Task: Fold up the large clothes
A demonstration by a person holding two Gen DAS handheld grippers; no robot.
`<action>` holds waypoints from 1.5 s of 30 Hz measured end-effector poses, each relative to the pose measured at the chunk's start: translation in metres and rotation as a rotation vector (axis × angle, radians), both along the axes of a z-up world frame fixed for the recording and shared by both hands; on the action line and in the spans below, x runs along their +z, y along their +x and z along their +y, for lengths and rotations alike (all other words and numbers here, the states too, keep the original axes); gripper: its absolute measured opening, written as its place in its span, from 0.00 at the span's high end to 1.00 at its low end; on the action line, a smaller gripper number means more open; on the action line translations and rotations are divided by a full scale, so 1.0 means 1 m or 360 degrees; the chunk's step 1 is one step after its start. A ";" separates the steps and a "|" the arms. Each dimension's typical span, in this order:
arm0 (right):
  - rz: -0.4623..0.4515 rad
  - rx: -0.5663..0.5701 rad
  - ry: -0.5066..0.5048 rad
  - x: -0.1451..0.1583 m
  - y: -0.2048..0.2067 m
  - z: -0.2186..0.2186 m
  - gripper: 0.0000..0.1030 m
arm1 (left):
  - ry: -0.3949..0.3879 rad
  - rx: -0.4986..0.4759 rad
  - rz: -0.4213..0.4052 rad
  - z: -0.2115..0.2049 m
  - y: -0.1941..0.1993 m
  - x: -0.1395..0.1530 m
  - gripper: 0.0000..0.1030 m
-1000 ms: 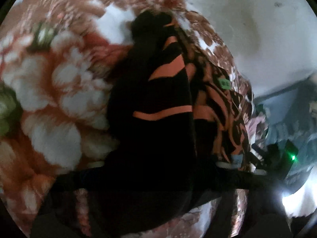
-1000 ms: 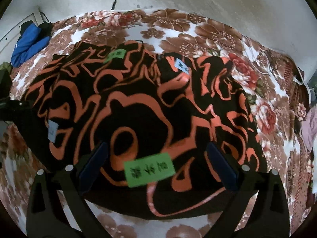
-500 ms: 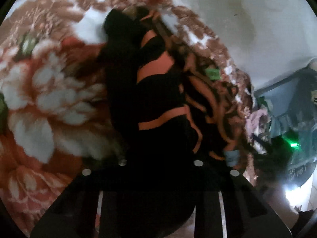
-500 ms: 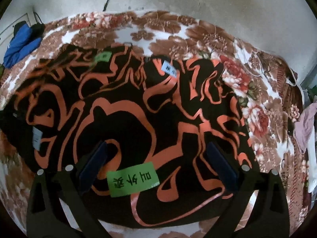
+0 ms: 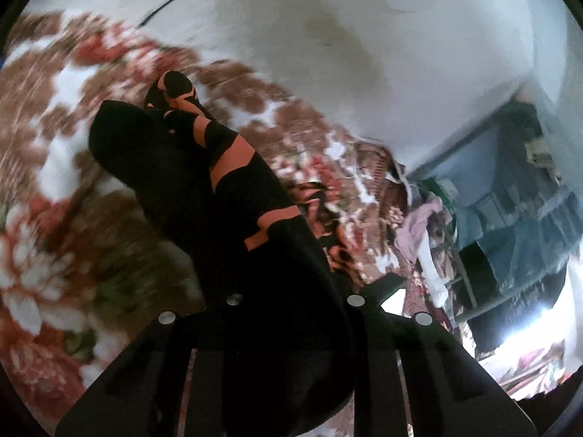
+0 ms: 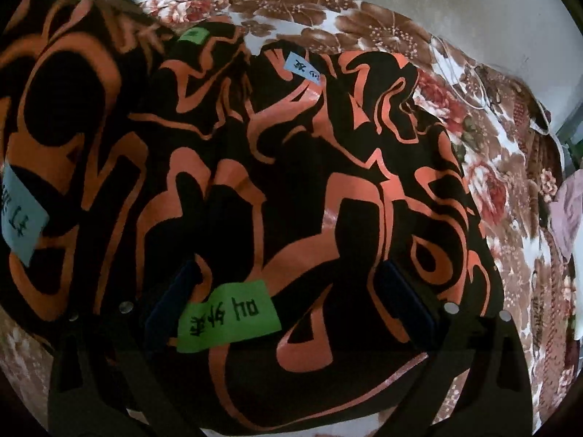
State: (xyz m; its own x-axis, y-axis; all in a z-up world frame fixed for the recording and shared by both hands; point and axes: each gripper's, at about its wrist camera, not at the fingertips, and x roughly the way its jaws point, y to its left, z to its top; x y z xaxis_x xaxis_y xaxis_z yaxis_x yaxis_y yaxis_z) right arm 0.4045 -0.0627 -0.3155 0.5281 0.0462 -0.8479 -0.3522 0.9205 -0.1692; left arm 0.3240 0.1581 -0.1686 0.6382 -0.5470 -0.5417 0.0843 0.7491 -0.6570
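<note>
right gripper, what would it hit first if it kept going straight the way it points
Most likely the black and orange garment spread on the floral bedcover: the open right gripper points down at it, near the green label. Depth is unclear.

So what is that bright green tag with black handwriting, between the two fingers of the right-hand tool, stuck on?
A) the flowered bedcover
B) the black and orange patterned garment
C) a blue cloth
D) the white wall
B: in the right wrist view the green tag lies flat on the black and orange garment, whose swirled fabric surrounds it on every side; the flowered bedcover shows only beyond the garment's edges.
</note>
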 end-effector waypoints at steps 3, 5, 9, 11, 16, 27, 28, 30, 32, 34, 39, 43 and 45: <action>0.0024 0.0022 0.0054 0.010 0.001 -0.008 0.15 | 0.0053 -0.0079 -0.0089 -0.036 0.008 0.026 0.82; -0.0044 -0.0017 0.0136 0.030 -0.005 -0.026 0.15 | 0.0069 -0.0104 -0.0128 -0.053 0.012 0.035 0.82; -0.0108 -0.0045 0.0093 0.035 -0.016 -0.046 0.13 | 0.0136 -0.0203 -0.0176 -0.099 0.028 0.045 0.82; -0.0089 -0.0058 0.0147 0.026 -0.018 -0.053 0.13 | 0.0190 -0.0272 -0.0170 -0.129 0.038 0.042 0.82; -0.0171 -0.0124 0.0229 0.029 -0.030 -0.073 0.13 | 0.0257 -0.0478 -0.0082 -0.194 0.072 0.015 0.82; -0.0124 -0.0427 0.0104 0.021 -0.054 -0.184 0.12 | 0.0682 -0.0737 0.0171 -0.312 0.102 -0.086 0.81; -0.0123 -0.0451 0.0098 0.020 -0.055 -0.195 0.12 | 0.0774 -0.0746 0.0196 -0.326 0.103 -0.096 0.81; -0.0129 -0.0511 0.0070 0.019 -0.057 -0.220 0.12 | 0.0929 -0.0728 0.0222 -0.349 0.108 -0.108 0.80; -0.0134 -0.0570 0.0064 0.021 -0.058 -0.240 0.12 | 0.0995 -0.0692 0.0256 -0.362 0.115 -0.117 0.79; -0.0137 -0.0611 0.0056 0.024 -0.060 -0.256 0.12 | 0.1048 -0.0659 0.0297 -0.375 0.123 -0.126 0.78; -0.0179 -0.0633 0.0038 0.042 -0.067 -0.272 0.12 | 0.1199 -0.0685 0.0326 -0.399 0.128 -0.151 0.74; -0.0176 -0.0584 0.0045 0.060 -0.066 -0.269 0.12 | 0.1195 -0.0713 0.0279 -0.401 0.124 -0.150 0.55; -0.0224 -0.0551 0.0029 0.076 -0.066 -0.263 0.12 | 0.1117 -0.0843 0.0264 -0.407 0.118 -0.145 0.24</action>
